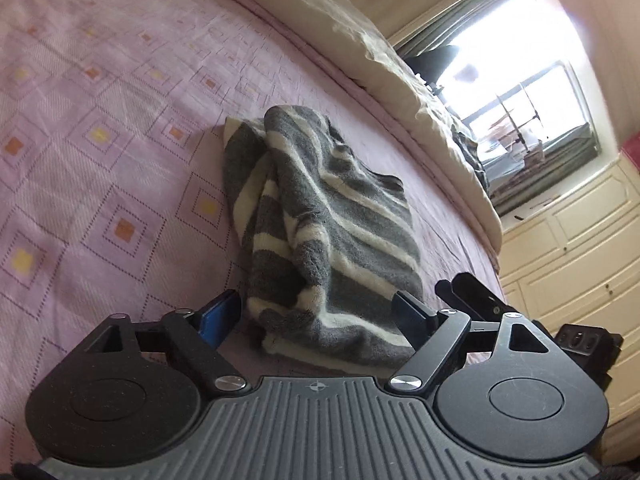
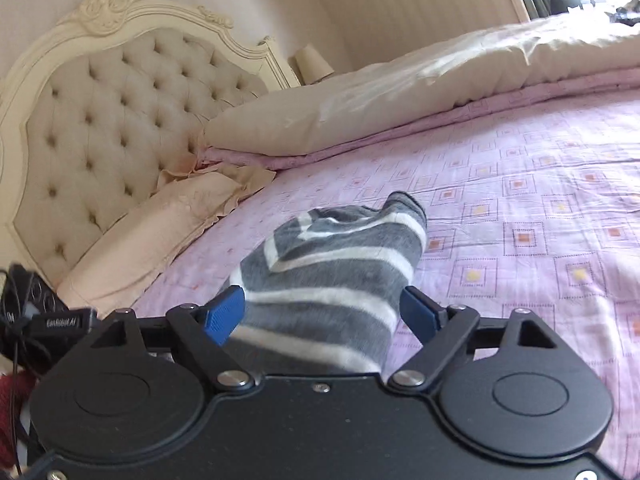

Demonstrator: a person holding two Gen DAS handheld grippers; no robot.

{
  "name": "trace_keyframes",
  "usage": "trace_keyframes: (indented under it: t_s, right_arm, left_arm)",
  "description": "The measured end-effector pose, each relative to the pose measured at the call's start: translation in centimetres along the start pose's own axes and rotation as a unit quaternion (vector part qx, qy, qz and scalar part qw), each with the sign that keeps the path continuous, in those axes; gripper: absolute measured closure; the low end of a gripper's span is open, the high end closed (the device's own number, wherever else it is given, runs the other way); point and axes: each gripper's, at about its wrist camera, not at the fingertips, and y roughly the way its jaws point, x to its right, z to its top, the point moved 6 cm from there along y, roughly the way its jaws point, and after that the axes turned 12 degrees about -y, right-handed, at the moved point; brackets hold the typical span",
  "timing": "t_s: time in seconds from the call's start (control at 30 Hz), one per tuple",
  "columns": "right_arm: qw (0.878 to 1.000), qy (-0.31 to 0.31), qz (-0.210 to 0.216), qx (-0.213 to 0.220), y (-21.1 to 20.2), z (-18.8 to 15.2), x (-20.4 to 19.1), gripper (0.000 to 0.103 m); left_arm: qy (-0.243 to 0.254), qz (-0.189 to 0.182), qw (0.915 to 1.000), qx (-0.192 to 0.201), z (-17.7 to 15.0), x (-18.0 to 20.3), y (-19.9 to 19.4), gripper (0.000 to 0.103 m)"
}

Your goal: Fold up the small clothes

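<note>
A grey and white striped fuzzy garment (image 1: 320, 216) lies bunched and partly folded on the pink bedspread (image 1: 100, 140). In the left wrist view my left gripper (image 1: 316, 316) stands open, its blue pads (image 1: 220, 316) on either side of the garment's near end without pressing it. My right gripper (image 2: 322, 312) is open too; the same striped garment (image 2: 340, 264) lies between its wide blue pads (image 2: 420, 312), and its near end runs under the gripper body. The right gripper's black fingers (image 1: 472, 296) show just to the right of the garment in the left wrist view.
A cream duvet (image 2: 400, 92) is piled along the far side of the bed. A tufted cream headboard (image 2: 100, 120) and a frilled pillow (image 2: 152, 240) are at the left. A bright window (image 1: 520, 92) and cream drawers (image 1: 580, 260) stand beyond the bed edge.
</note>
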Motion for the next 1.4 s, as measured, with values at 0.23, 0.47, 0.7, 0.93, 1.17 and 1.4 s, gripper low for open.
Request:
trace_keyframes:
  t_s: [0.23, 0.47, 0.7, 0.93, 1.17, 1.4]
  right_arm:
    - [0.988, 0.135, 0.063, -0.028, 4.6, 0.9, 4.7, 0.016]
    - [0.978, 0.183, 0.087, -0.04, 7.7, 0.0, 6.6, 0.047]
    - [0.983, 0.17, 0.066, -0.031, 5.8, 0.3, 5.9, 0.063]
    - [0.988, 0.137, 0.057, -0.036, -1.0, 0.1, 3.2, 0.064]
    - [0.988, 0.117, 0.051, -0.089, -8.9, -5.1, -0.1, 0.063]
    - [0.992, 0.039, -0.041, -0.117, -12.6, -10.2, -2.3, 0.05]
  left_arm:
    - [-0.035, -0.028, 0.9988, -0.018, 0.3, -0.1, 2.4, 0.02]
    - [-0.036, -0.052, 0.9976, -0.029, 0.3, 0.7, 4.3, 0.02]
    - [-0.065, -0.084, 0.9923, -0.064, -1.4, 1.2, 5.9, 0.081]
    - [0.004, -0.092, 0.9941, -0.057, -5.8, 4.9, 1.1, 0.08]
    - [0.032, -0.086, 0.9931, -0.072, -15.6, 5.6, -3.8, 0.078]
    - [0.059, -0.012, 0.9963, -0.062, -23.8, 1.4, -5.4, 0.069]
